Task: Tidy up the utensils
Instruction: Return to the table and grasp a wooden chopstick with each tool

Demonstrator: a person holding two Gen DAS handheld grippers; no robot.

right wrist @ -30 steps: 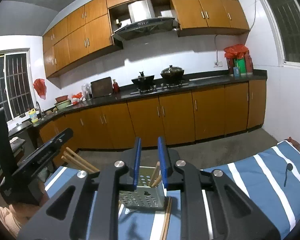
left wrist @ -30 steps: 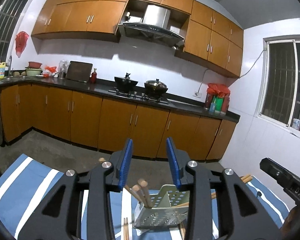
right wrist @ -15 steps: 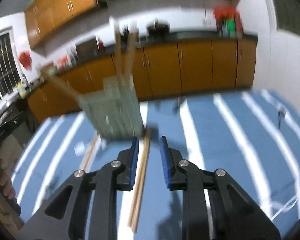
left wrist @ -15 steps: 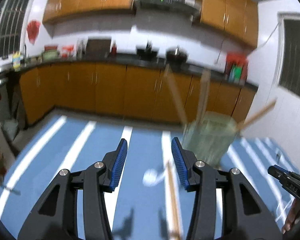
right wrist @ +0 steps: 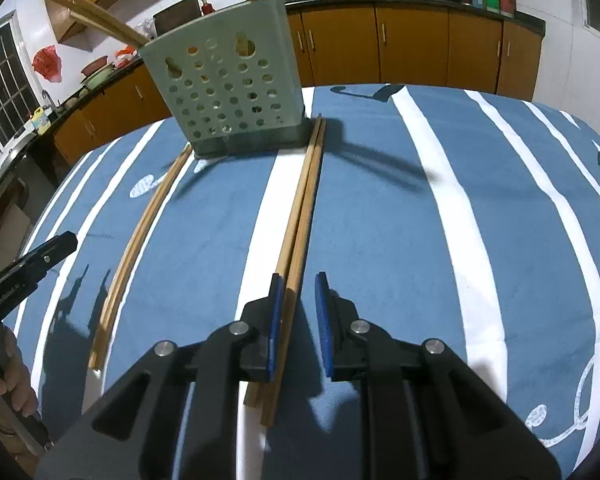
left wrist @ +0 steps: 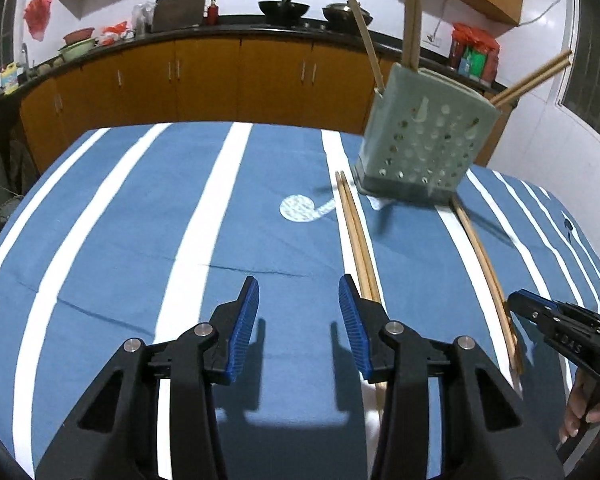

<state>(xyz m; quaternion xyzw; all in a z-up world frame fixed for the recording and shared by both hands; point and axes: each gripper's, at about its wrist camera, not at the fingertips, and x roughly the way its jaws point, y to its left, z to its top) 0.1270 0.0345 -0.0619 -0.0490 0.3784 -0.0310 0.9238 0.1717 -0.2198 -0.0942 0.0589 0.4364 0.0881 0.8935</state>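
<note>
Wooden chopsticks in two pairs lie on the blue cloth with white stripes (left wrist: 120, 248). One pair (right wrist: 300, 216) runs from the base of the pale green perforated plastic utensil holder (right wrist: 228, 92) toward 6 o'clock, its near part between the spread blue pads of the right gripper (right wrist: 296, 320), which do not press it. The other pair (left wrist: 358, 240) lies at 1 o'clock of the left gripper (left wrist: 299, 320), whose jaws are wide apart and hold nothing. More chopsticks (left wrist: 414, 12) stand inside the holder, which sits at 12 o'clock on the cloth.
</note>
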